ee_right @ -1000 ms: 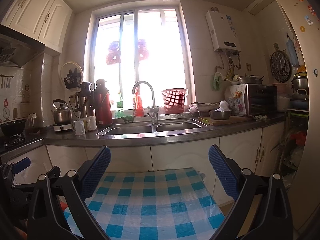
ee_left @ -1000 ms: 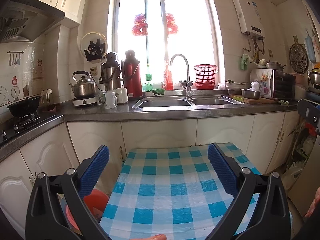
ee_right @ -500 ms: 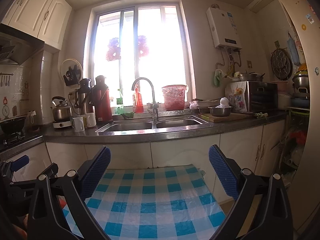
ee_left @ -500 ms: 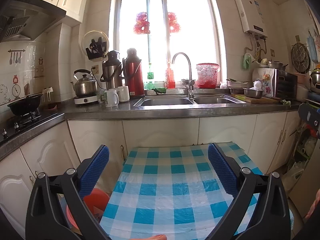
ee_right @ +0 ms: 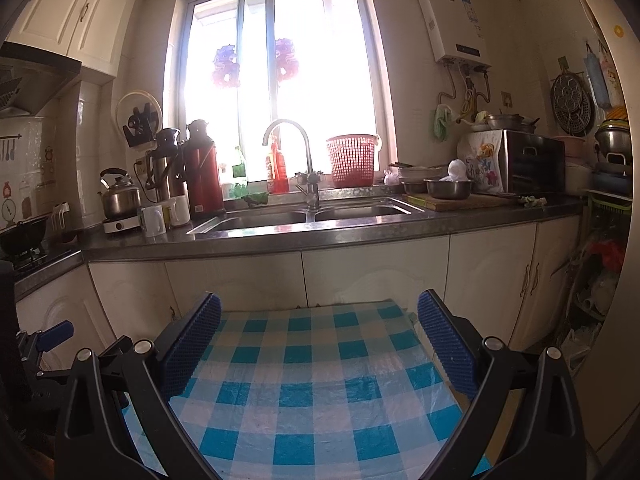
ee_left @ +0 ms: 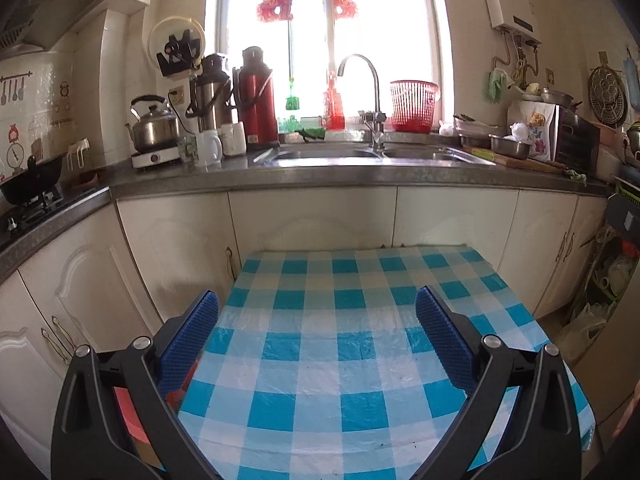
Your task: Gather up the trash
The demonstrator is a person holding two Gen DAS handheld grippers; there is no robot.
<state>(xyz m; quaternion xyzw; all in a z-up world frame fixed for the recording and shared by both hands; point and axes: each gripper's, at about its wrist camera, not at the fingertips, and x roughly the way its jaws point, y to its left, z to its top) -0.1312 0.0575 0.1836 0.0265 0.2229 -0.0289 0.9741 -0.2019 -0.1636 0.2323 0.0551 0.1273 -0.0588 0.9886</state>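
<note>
The left tool (ee_left: 316,334) hung with its blue pads spread wide and nothing between them, above the near part of a blue-and-white checked worktop (ee_left: 344,364). The right tool (ee_right: 318,338) was likewise wide and empty over the same cloth. No trash showed on the checked surface. Beyond its far edge ran white cabinets (ee_left: 312,216), with a double sink (ee_right: 304,216), a curved tap (ee_right: 308,160) and a red basket (ee_left: 413,106) under the window.

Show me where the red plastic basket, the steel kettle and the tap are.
red plastic basket (ee_left: 413,106), left wrist view, on its mesh wall.
steel kettle (ee_left: 154,130), left wrist view, on its body.
tap (ee_right: 306,160), right wrist view, on its upright pipe.
</note>
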